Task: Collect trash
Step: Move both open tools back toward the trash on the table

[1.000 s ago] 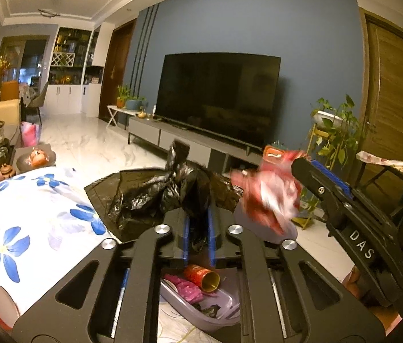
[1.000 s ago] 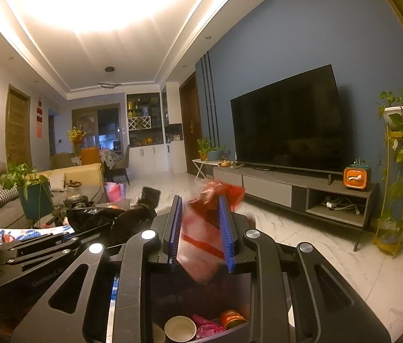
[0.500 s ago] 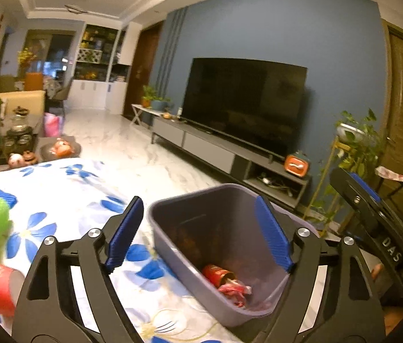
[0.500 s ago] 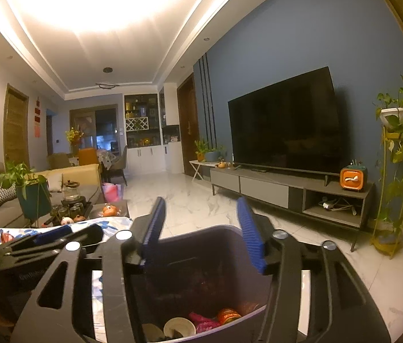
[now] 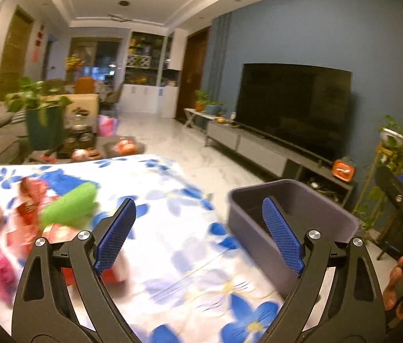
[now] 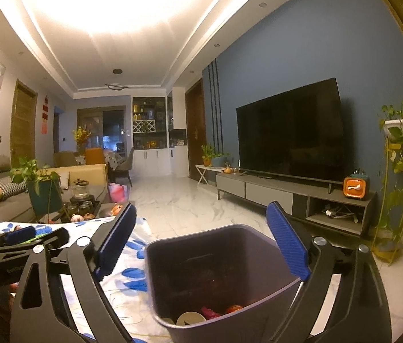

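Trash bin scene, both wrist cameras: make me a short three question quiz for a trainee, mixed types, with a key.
1. True or false: the left gripper has a piece of trash between its jaws.
2. Multiple choice: seen from the right gripper, the grey bin holds
A) nothing
B) a paper cup and wrappers
C) a folded towel
3. Fill in: the uncollected trash lies on a tablecloth printed with blue ______.

Key
1. False: the jaws are opening with nothing between them.
2. B
3. flowers
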`<state>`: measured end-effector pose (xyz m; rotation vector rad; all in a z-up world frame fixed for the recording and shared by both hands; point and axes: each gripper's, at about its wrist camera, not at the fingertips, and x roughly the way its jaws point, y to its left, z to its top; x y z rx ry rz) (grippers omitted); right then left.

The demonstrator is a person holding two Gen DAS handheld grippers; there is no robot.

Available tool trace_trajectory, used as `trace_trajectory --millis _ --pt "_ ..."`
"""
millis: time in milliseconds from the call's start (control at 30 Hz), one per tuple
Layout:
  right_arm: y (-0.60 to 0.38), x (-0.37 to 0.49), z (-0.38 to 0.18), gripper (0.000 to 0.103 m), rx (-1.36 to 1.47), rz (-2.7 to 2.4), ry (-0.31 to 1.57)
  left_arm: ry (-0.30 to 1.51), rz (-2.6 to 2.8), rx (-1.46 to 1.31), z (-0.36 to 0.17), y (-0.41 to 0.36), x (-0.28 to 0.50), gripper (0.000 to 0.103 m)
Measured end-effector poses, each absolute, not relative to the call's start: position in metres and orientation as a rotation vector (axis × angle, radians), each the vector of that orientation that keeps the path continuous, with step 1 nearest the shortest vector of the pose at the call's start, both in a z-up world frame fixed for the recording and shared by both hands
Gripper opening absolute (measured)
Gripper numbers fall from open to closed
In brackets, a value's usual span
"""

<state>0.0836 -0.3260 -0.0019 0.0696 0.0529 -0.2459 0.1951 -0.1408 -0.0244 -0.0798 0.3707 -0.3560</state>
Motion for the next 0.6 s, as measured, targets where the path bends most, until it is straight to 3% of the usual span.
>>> trace_trajectory --millis 600 --pt "-0.249 0.085 -0.01 0.097 0.103 -0.026 0.146 0.358 -0.046 -0.138 -0.032 -0.012 0.138 0.088"
